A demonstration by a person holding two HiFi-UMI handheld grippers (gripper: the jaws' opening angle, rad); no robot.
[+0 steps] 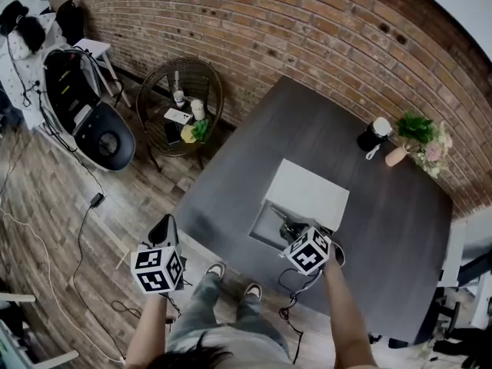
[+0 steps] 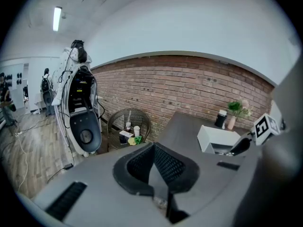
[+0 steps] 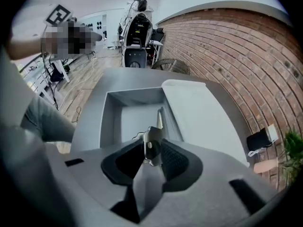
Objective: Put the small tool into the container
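An open grey container (image 1: 265, 220) with its white lid (image 1: 311, 193) folded back sits on the dark table (image 1: 384, 221) near the front edge. My right gripper (image 1: 298, 233) points steeply down over the container's near side. In the right gripper view a small metal tool (image 3: 152, 144) stands between the jaws of the right gripper (image 3: 150, 151), leaning on the right pad with a gap on its left; the container (image 3: 125, 122) lies below it. My left gripper (image 1: 163, 227) hangs off the table's left over the floor, its jaws (image 2: 154, 148) together and empty.
A round wicker side table (image 1: 181, 102) with bottles stands by the brick wall. A black cup (image 1: 374, 134) and a small plant (image 1: 419, 129) sit at the table's far right. A black-and-white machine (image 1: 84, 106) and cables lie on the floor at the left.
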